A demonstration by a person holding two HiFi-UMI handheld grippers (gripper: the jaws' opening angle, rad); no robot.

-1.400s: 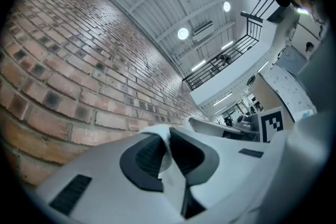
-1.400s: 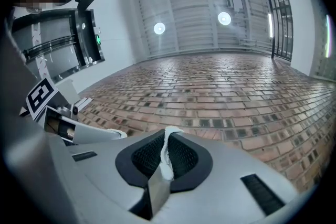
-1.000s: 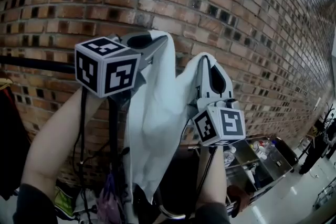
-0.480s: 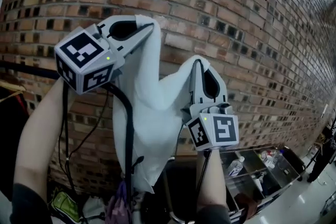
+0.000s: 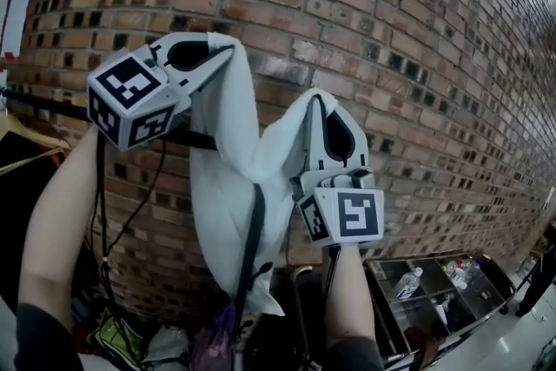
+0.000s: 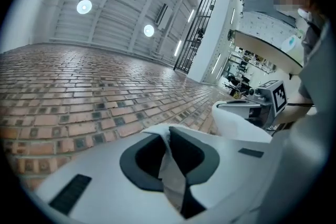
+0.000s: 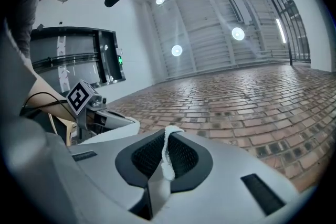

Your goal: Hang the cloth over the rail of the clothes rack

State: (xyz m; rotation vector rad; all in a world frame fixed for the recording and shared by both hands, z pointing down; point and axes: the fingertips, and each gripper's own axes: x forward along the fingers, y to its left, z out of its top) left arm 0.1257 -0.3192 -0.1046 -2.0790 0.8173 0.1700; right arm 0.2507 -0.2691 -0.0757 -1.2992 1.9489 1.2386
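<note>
Nearest the head camera are two bare forearms, the left arm and the right arm, both raised. The left gripper, white plastic with a marker cube, is clamped on a top corner of the white cloth. Its own view shows a fold of the fabric pinched between the dark pads. The right gripper stands lower and just right, also clenched on the cloth's top edge, with a thin rolled hem squeezed between its ribbed pads. The cloth sags in a dip between the two grippers, and its body hangs straight down in the air. A black cable crosses the front of the hanging part, and a thinner black wire drops beside the left arm. Just behind, the black rail of the clothes rack runs in from the left, below the left gripper's tips, and passes behind the cloth; contact cannot be told. A wooden hanger with a dark garment sits at far left. A purple bag and green item lie low down. A metal cart holding bottles stands at lower right. A red brick wall fills the back, with a white sheet pinned at its top left.
</note>
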